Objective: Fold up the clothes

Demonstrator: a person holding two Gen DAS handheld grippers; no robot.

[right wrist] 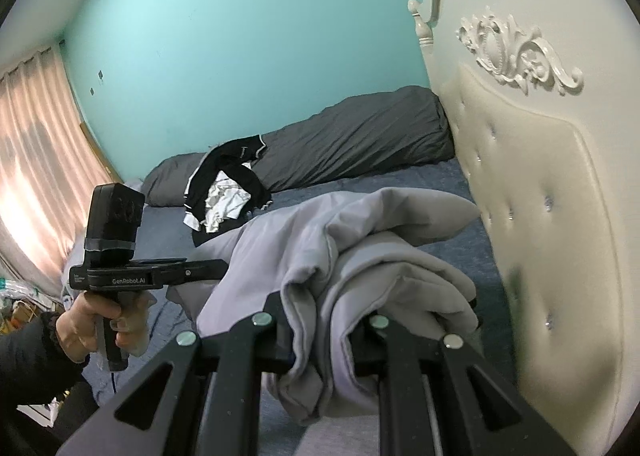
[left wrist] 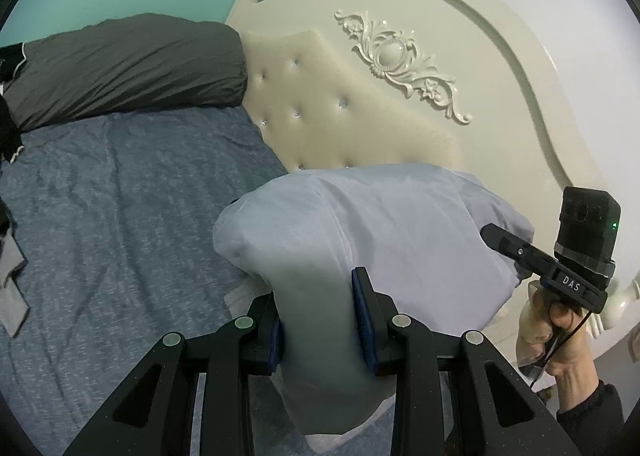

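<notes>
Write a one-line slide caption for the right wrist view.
Both hand-held grippers, right and left, carry a bunched grey garment over the blue bedsheet beside the cream headboard.

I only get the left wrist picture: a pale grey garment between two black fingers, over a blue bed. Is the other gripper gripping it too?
Observer: Yes. The right gripper is shut on the grey garment; bunched folds spill over its fingers.
Operator: Is that all the laundry there is?
Observer: No. A black-and-white garment lies crumpled on the bed, against the dark grey pillow.
Operator: What is off to my left, beyond the bed?
Observer: Pinkish curtains, with daylight showing through them.
</notes>
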